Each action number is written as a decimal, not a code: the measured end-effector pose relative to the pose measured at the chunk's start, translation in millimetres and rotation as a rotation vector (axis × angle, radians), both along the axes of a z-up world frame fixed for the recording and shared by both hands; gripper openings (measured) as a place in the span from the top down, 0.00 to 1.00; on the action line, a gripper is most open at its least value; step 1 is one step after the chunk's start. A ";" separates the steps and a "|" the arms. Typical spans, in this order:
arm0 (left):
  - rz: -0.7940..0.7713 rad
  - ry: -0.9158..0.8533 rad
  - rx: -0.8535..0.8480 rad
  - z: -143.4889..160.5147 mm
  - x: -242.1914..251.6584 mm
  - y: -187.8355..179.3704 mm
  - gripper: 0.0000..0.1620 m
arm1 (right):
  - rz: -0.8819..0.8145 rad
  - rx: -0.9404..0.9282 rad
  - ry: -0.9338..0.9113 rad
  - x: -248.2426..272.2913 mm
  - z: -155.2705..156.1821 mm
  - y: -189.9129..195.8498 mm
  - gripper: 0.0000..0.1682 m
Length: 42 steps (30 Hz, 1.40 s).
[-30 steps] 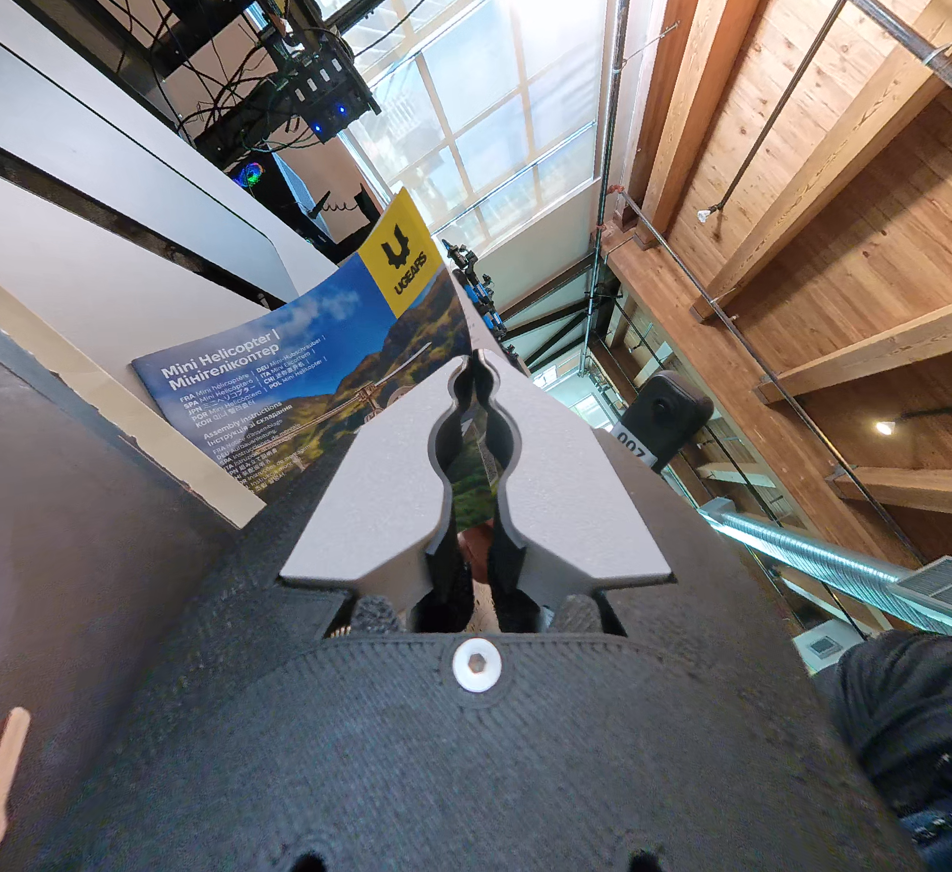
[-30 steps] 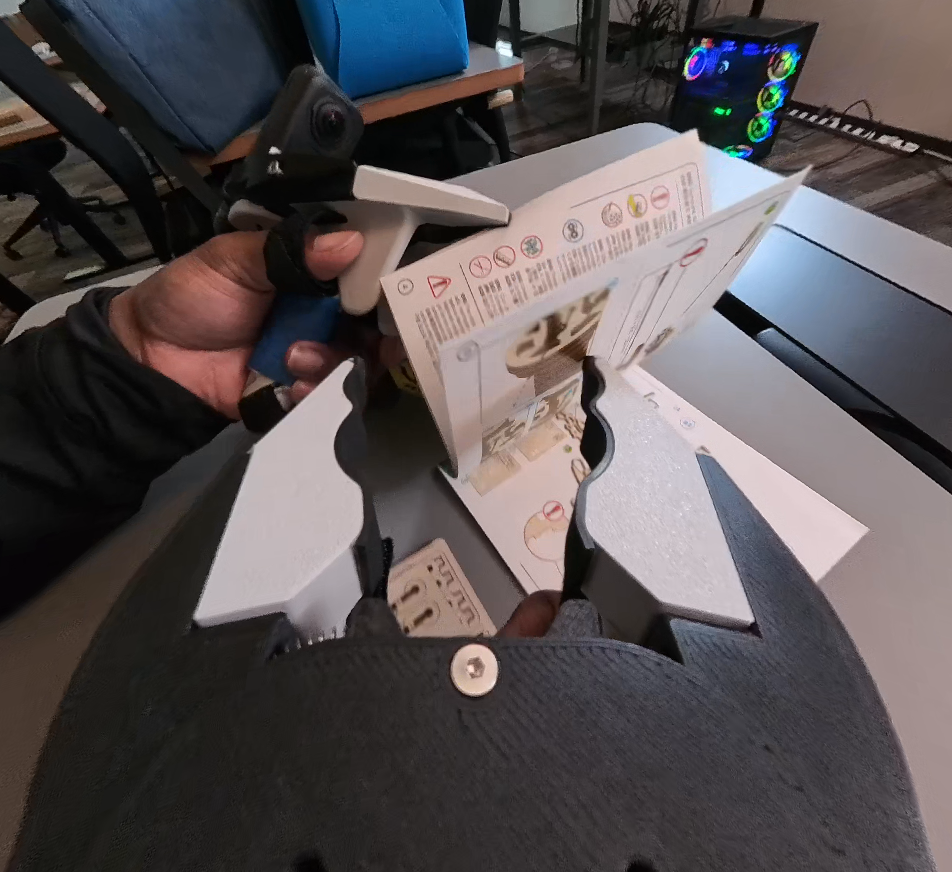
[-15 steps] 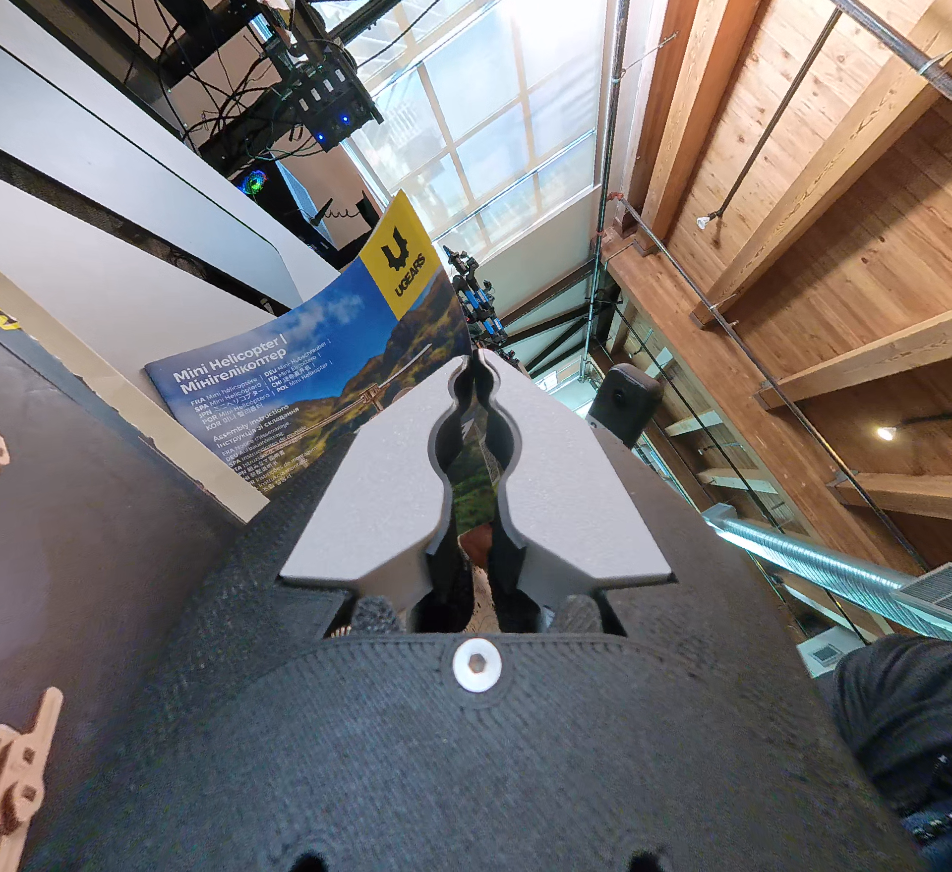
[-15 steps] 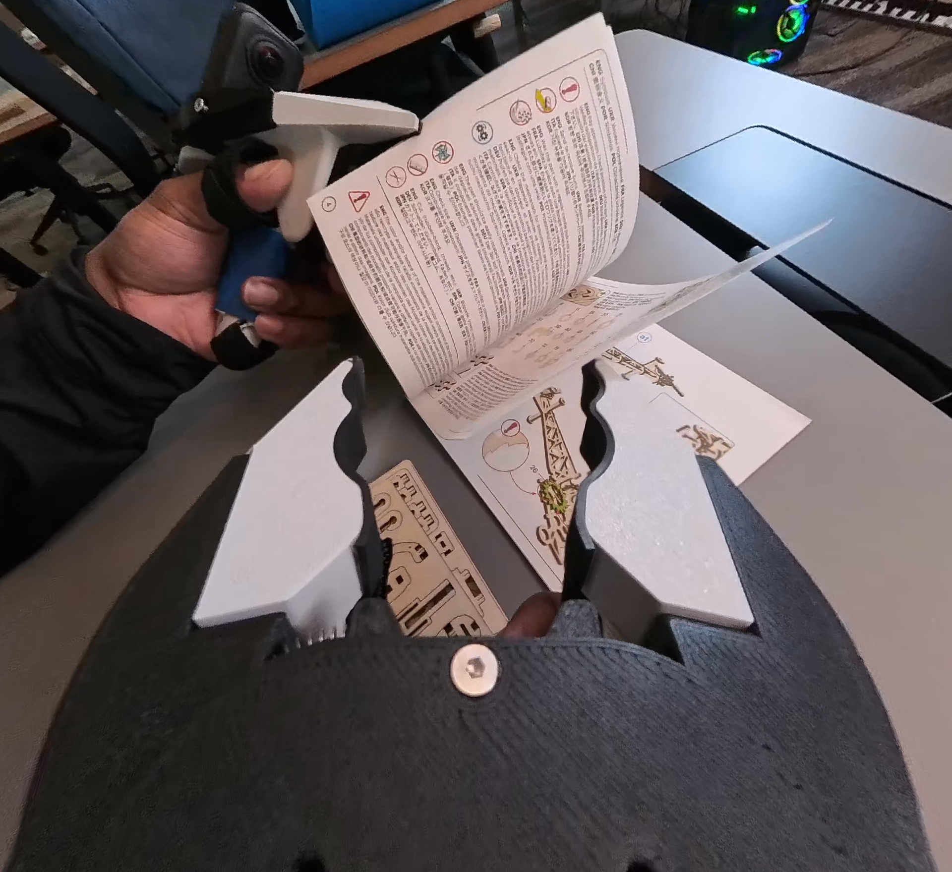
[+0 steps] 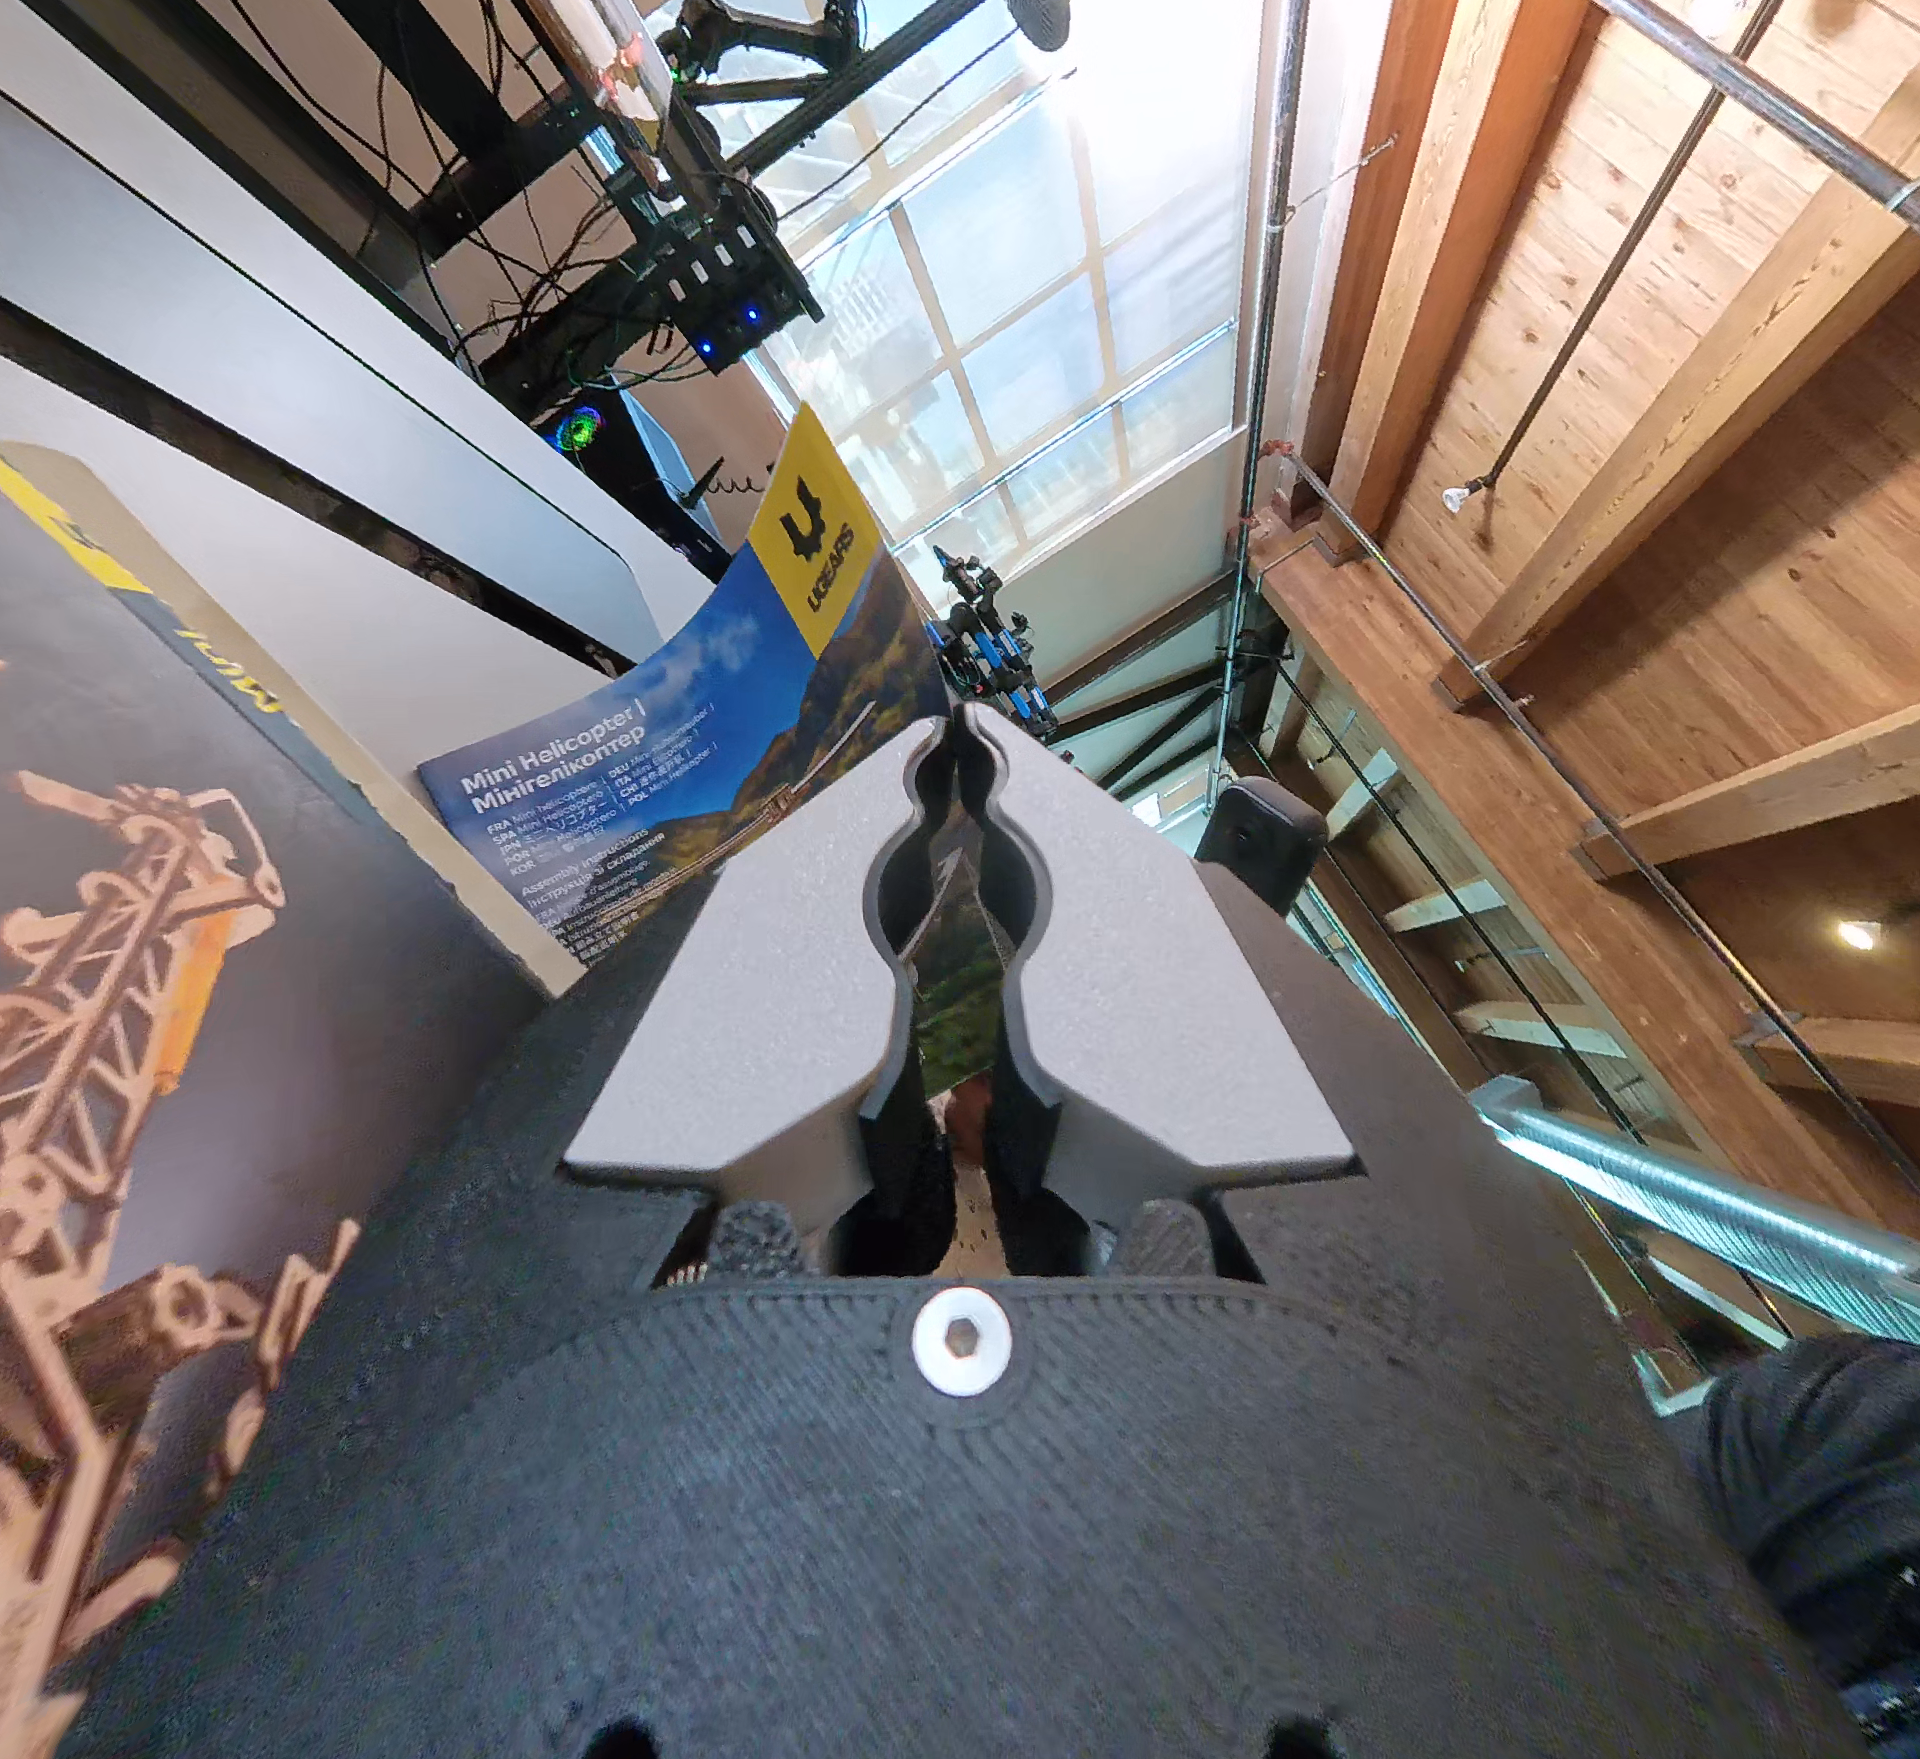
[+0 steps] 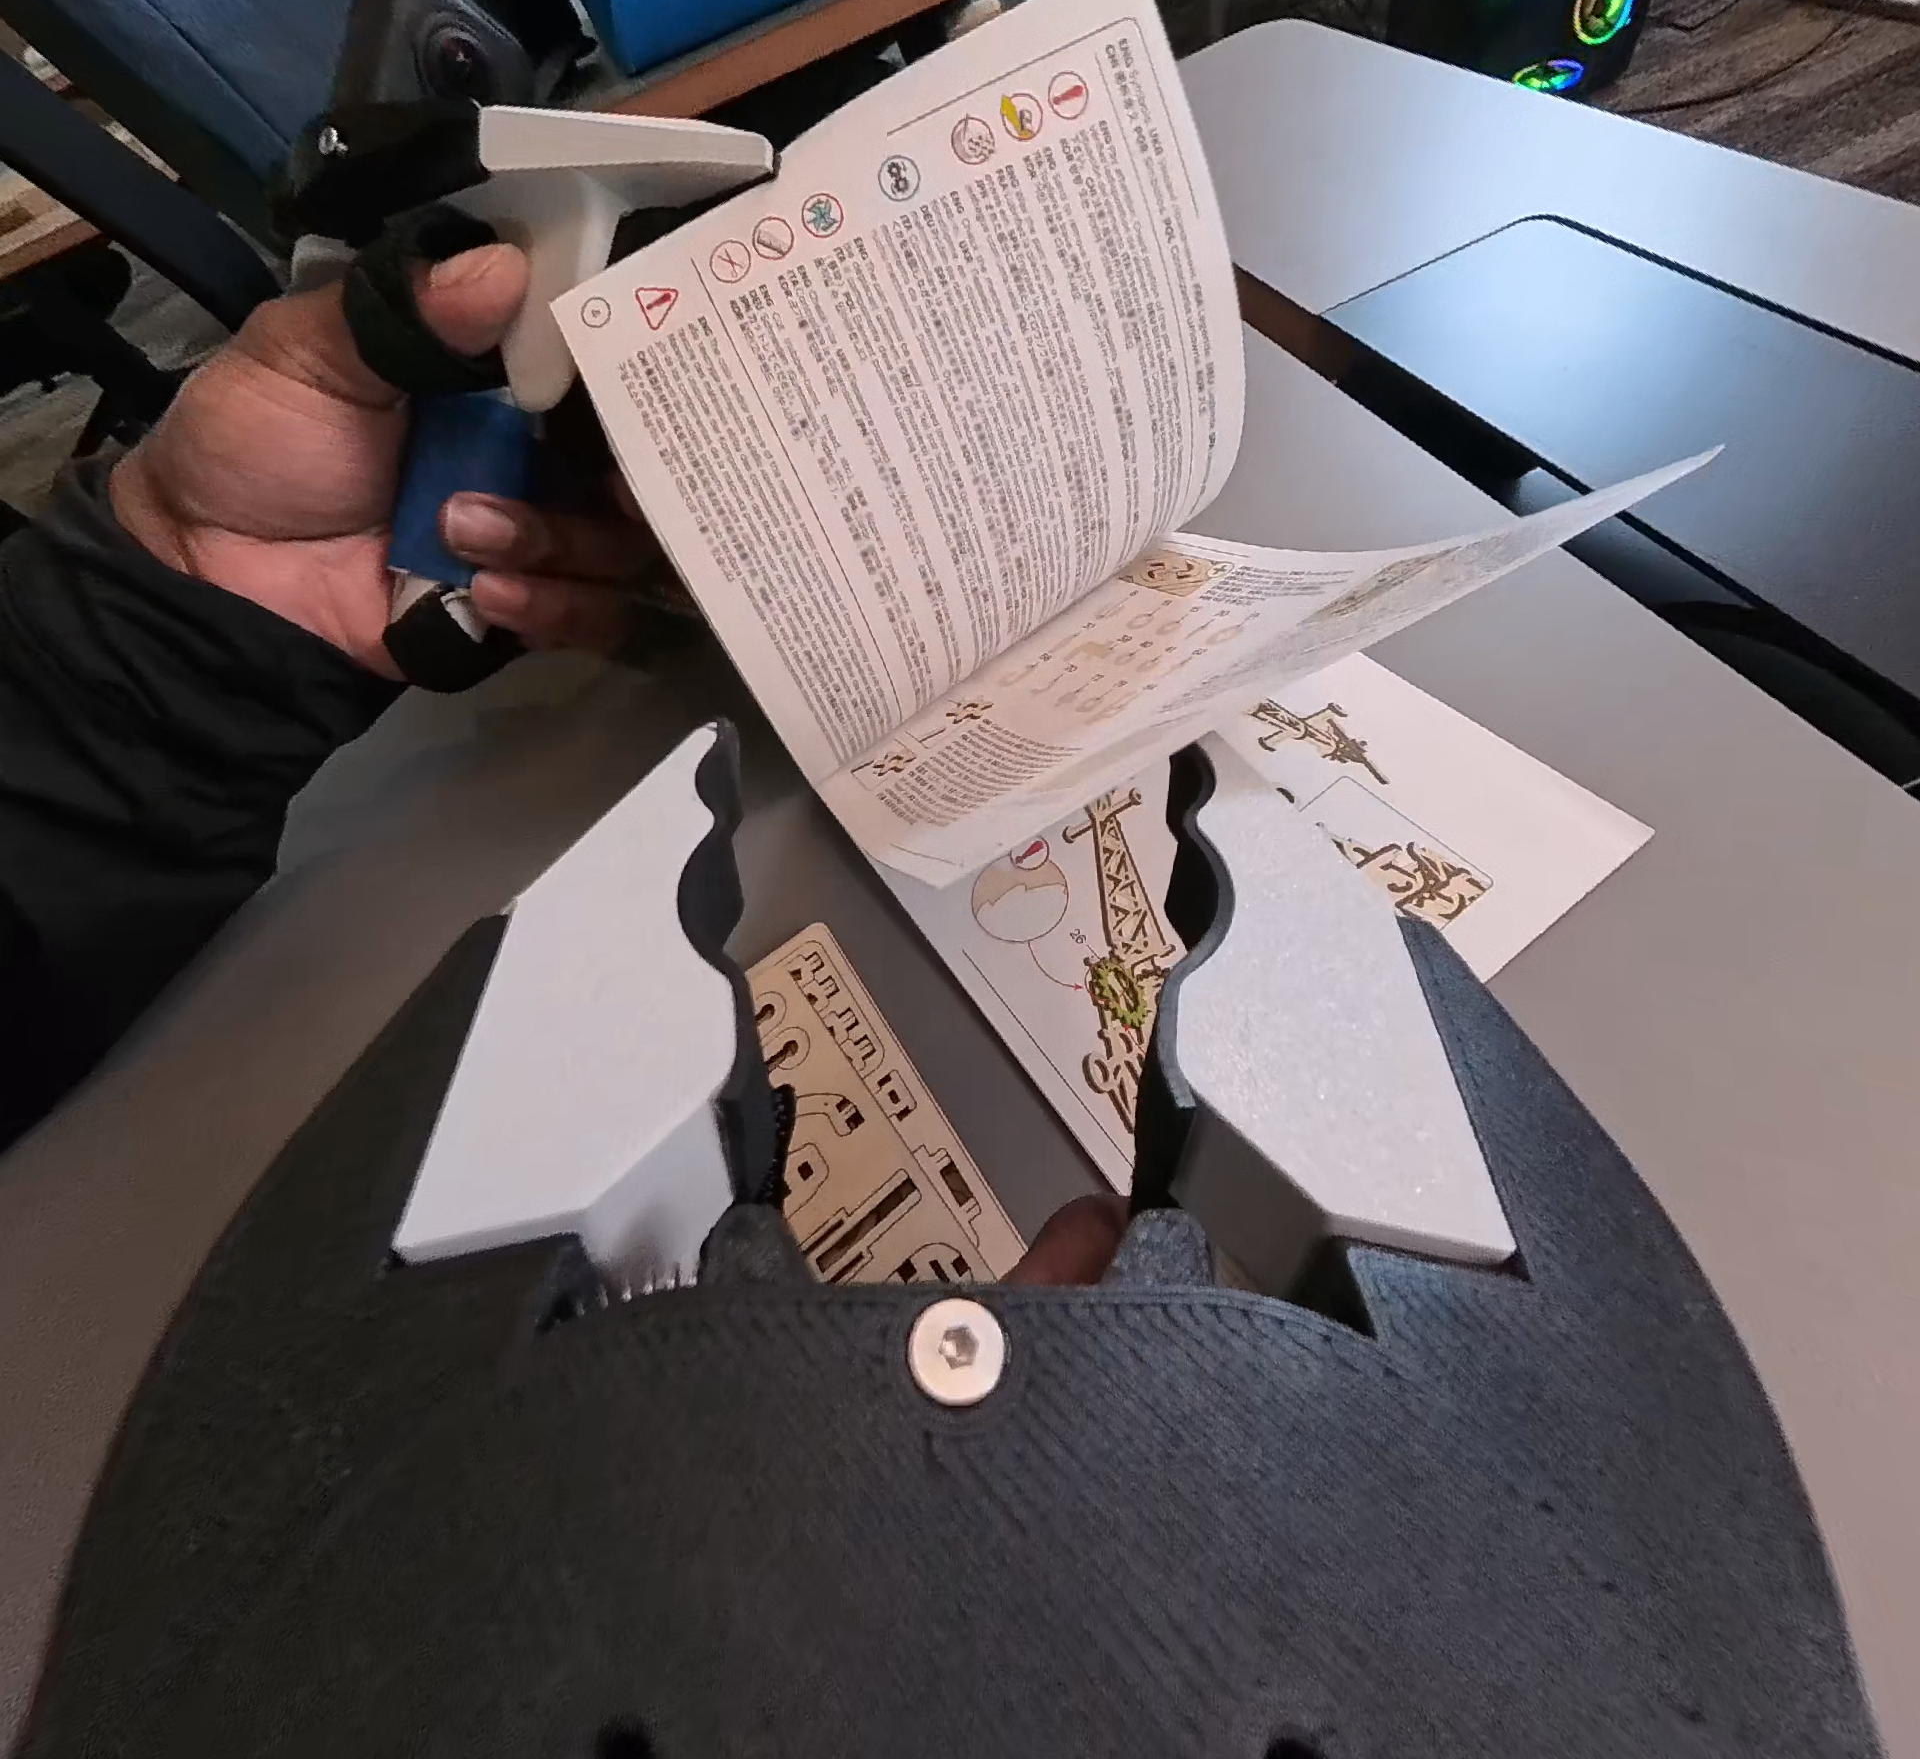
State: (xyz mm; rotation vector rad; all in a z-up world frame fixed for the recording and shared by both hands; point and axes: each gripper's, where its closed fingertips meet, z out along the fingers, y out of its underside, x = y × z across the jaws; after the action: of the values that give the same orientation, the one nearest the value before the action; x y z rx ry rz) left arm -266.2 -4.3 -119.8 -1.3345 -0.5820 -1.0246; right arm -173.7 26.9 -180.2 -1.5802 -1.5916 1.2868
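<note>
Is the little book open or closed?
Open. The booklet hangs from the left tool by its front cover, one page sticks out sideways, and its last pages lie on the table.

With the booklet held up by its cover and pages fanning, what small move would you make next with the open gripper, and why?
Probably ease the right gripper forward and close it on the booklet's loose lower pages. Its fingers are open just short of the page edge, while the left gripper is shut on the cover, so the pages hang unsupported above the grey table.
</note>
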 end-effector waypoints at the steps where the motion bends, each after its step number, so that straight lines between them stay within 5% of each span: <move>1: 0.006 0.001 -0.001 0.1 -1.8 -1.2 1.00 | 0.001 0.000 -0.001 -0.2 -0.1 -0.6 0.51; 42: 0.034 0.018 -0.019 -2.9 -11.9 -8.7 1.00 | 0.001 0.001 -0.017 0.8 -2.3 -1.8 0.52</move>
State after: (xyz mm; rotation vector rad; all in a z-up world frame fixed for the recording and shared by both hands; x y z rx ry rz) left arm -278.1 -13.0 -122.7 -1.3447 -0.6007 -0.9809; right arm -172.8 25.1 -182.5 -1.5932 -1.6036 1.2763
